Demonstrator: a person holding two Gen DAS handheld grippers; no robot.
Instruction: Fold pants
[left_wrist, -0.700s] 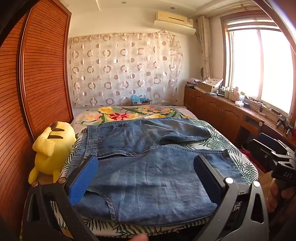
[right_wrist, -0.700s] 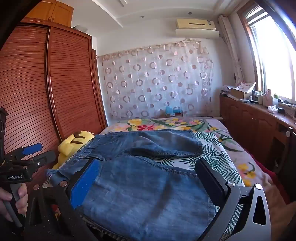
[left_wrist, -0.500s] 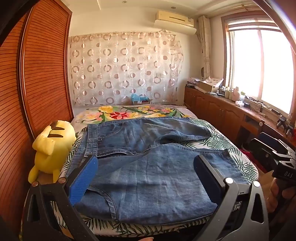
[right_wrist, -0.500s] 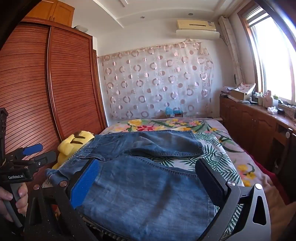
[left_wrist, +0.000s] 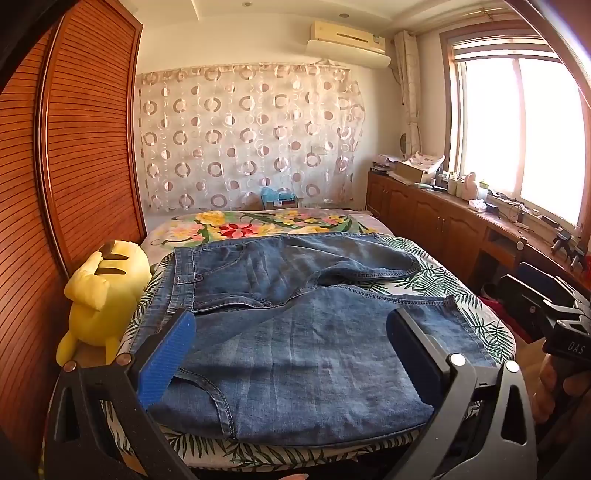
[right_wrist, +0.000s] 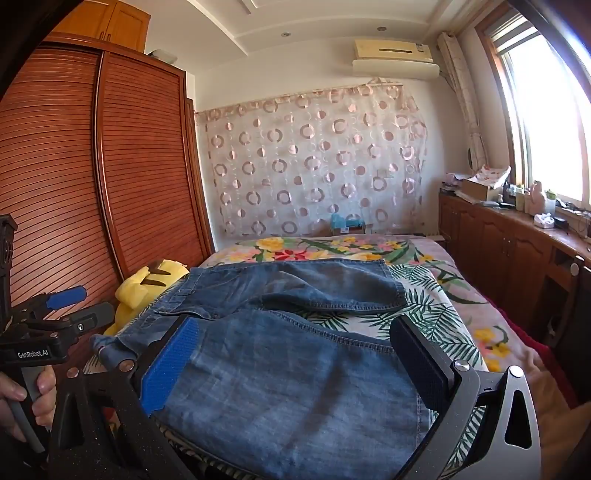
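The blue jeans (left_wrist: 295, 332) lie spread across the floral bedspread (left_wrist: 258, 227), filling the centre and lower frame. The left gripper (left_wrist: 291, 350) and right gripper (right_wrist: 295, 354) hover above them, fingers wide apart, gripping nothing. A yellow plush toy (left_wrist: 103, 291) sits at left.

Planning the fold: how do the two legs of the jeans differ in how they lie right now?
The far leg looks shorter, its hem ending mid-bed; the near leg spreads wide, its hem reaching toward the bed's right edge. The far leg is rumpled; the near leg lies flatter. Both are blue denim, joined at the waistband on the left.
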